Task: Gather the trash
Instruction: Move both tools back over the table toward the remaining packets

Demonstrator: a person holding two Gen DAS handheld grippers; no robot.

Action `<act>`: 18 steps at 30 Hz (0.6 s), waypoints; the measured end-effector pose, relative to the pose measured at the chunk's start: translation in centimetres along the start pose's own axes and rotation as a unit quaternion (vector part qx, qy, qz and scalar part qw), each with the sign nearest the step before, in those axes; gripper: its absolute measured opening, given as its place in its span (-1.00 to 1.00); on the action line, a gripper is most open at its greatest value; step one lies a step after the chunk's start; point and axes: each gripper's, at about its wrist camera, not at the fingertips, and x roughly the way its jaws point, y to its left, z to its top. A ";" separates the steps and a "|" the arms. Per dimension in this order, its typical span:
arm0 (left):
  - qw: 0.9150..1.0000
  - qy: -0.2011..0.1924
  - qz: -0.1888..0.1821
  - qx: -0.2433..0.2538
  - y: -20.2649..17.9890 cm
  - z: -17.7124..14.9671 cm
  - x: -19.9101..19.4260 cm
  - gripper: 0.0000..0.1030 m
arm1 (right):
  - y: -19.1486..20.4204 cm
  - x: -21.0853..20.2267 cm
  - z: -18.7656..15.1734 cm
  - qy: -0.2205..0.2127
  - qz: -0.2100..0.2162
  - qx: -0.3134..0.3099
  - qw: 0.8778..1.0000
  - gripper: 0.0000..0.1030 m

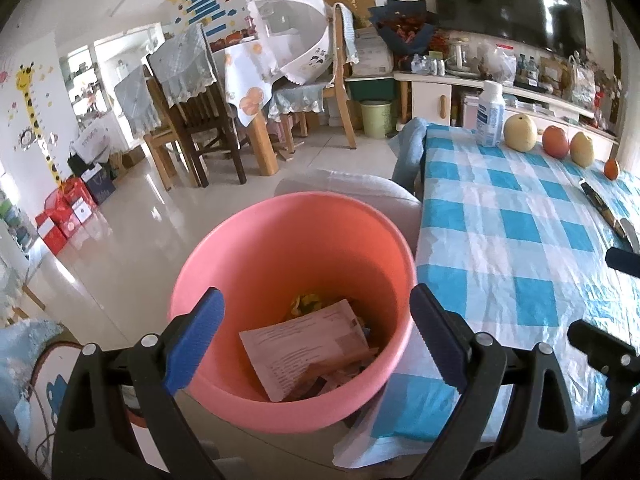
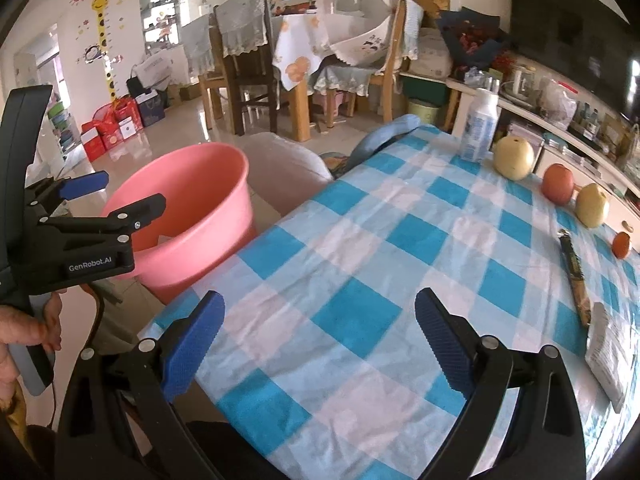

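Left gripper (image 1: 316, 338): jaws wide, empty, lower frame, above the bin.
Right gripper (image 2: 320, 340): wide, empty, over the tablecloth (image 2: 360, 264).
Pink bin (image 1: 288, 248): centre, holding paper.
White packet (image 2: 608, 350): right edge; likely light, floppy; pinch an edge.
Dark wrapper (image 2: 575, 280): just beside it; thin, probably slippery.
Fruit (image 2: 514, 158): upper right, clear of the approach.

Left looks into bin (image 1: 292, 264); right, seemingly higher, overlooks table (image 2: 360, 280).

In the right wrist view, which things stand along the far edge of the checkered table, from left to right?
White bottle → pale pear → red apple → second yellow pear → small orange fruit.
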 end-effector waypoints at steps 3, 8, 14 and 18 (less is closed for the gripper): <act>1.000 -0.004 0.002 0.012 -1.0 0.3 -0.4 0.83 | -1.0 -0.6 -0.3 -0.005 -0.003 0.010 1.000 0.84; 1.000 -0.012 0.004 0.029 -2.7 0.7 -1.1 0.84 | -2.5 -1.7 -0.9 -0.013 -0.010 0.018 1.000 0.84; 0.999 -0.016 0.001 0.047 -4.9 0.9 -1.8 0.84 | -4.3 -2.8 -1.5 -0.019 -0.013 0.032 0.999 0.84; 0.998 -0.018 -0.020 0.058 -6.4 1.0 -2.4 0.84 | -5.8 -3.5 -2.1 -0.021 -0.018 0.040 0.999 0.84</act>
